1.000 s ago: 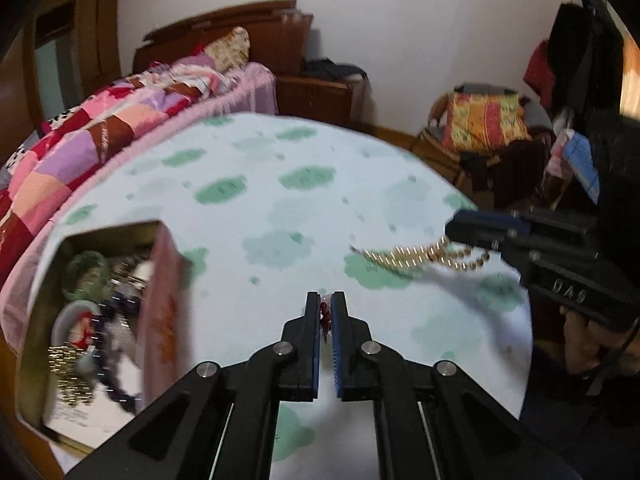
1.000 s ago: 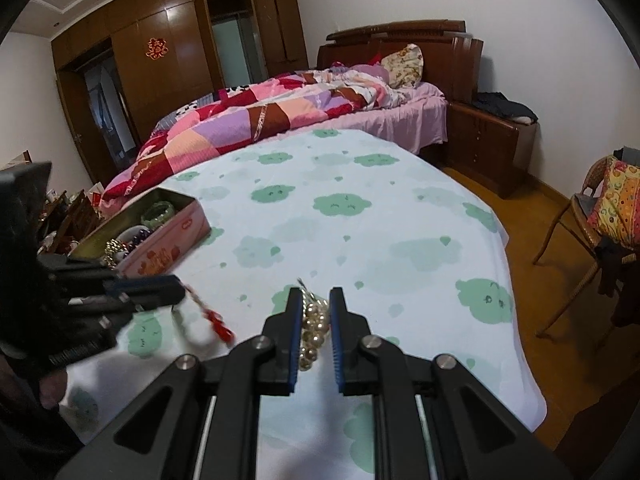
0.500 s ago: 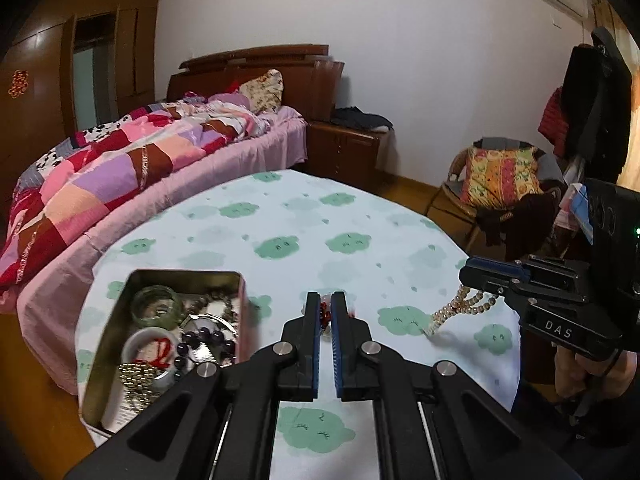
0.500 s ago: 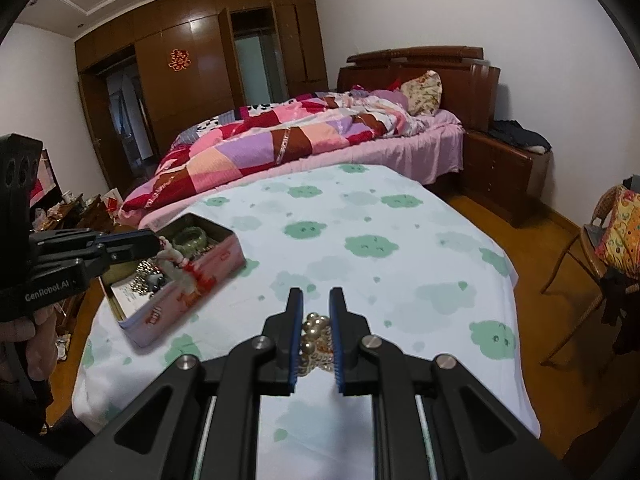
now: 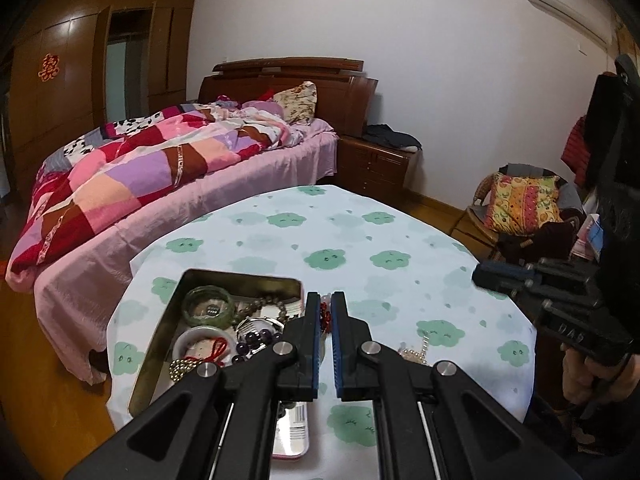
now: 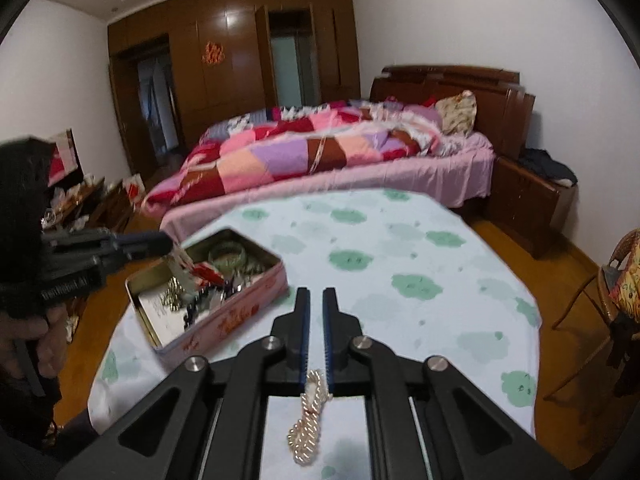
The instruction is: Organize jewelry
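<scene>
The right gripper is closing; a pearl necklace hangs between the back part of its jaws, over the table's near edge. The left gripper pinches a red beaded piece above the open tin – full of jewelry – at the table's left edge.
</scene>
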`<control>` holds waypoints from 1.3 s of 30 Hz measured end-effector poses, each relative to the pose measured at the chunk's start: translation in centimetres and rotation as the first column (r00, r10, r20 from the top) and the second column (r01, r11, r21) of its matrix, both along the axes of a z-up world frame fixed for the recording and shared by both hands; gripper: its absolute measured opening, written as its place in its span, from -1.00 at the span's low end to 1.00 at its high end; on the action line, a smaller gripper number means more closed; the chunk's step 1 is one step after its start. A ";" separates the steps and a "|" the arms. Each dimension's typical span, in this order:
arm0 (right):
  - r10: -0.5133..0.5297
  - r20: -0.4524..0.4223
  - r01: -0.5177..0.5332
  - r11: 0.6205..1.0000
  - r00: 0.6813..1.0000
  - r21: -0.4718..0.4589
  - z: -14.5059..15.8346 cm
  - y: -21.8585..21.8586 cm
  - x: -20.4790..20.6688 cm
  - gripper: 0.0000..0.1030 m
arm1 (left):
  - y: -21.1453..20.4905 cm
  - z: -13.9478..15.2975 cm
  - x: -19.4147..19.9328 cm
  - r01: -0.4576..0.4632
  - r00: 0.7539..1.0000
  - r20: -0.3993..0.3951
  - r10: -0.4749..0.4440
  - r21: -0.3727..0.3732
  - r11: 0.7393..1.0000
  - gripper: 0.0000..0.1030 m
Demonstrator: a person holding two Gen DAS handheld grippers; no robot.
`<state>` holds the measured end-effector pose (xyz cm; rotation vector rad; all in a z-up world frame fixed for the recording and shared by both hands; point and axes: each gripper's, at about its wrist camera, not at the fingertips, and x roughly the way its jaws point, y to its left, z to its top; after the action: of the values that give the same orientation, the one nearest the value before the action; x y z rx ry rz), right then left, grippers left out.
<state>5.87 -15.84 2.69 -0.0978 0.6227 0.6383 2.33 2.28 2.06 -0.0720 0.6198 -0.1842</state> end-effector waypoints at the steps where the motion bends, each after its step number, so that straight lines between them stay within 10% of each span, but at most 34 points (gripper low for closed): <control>1: 0.004 -0.023 -0.004 1.000 1.000 -0.017 -0.7 0.1 0.2 -0.67 | 0.1 -0.1 0.0 0.000 1.000 -0.002 0.000 -0.002 1.000 -0.93; 3: 0.012 -0.079 -0.018 0.998 0.997 -0.068 -2.6 0.6 0.3 0.20 | 0.2 -0.4 -0.1 -0.002 1.000 -0.007 0.002 -0.006 1.000 -0.93; 4: 0.013 -0.099 -0.023 0.995 0.995 -0.093 -3.8 0.7 0.2 0.25 | 0.2 -0.6 -0.1 -0.002 1.000 -0.010 0.002 -0.012 1.000 -0.93; 10: 0.018 -0.202 -0.060 0.978 0.979 -0.202 -8.8 1.9 -0.3 0.14 | 0.0 -1.5 0.0 0.007 0.999 -0.032 -0.008 -0.019 1.000 -0.93; 12: 0.006 -0.229 -0.058 0.974 0.973 -0.220 -9.8 2.0 0.0 -0.54 | 0.0 -1.6 0.0 0.008 0.999 -0.038 -0.009 -0.018 1.000 -0.93; 16: 0.016 -0.221 -0.063 0.976 0.975 -0.207 -9.3 1.8 -0.2 -0.91 | 0.3 -1.5 0.0 0.000 0.999 -0.037 -0.001 -0.014 1.000 -0.93; 25: 0.030 -0.166 -0.063 0.979 0.986 -0.192 -6.6 2.5 0.0 -0.87 | 1.9 -0.6 -0.5 -0.033 0.999 -0.016 0.033 -0.016 0.999 -0.93; 28: 0.026 -0.199 -0.075 0.968 0.980 -0.241 -8.0 2.8 0.1 -0.13 | 2.3 -0.8 -0.4 -0.040 0.999 -0.020 0.039 -0.021 0.999 -0.93; 34: 0.022 -0.248 -0.098 0.950 0.969 -0.297 -10.4 3.0 -0.4 -0.66 | 2.9 -1.2 -0.3 -0.053 0.998 -0.028 0.052 -0.036 0.998 -0.93; 39: 0.030 -0.211 -0.086 0.962 0.977 -0.259 -8.4 3.0 -0.5 -0.71 | 3.9 -0.7 -0.5 -0.073 0.997 -0.020 0.072 -0.032 0.997 -0.93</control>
<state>5.33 -12.85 -5.73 -0.3068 0.9074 0.6230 1.81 6.16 1.38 -0.1277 0.6317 -0.1234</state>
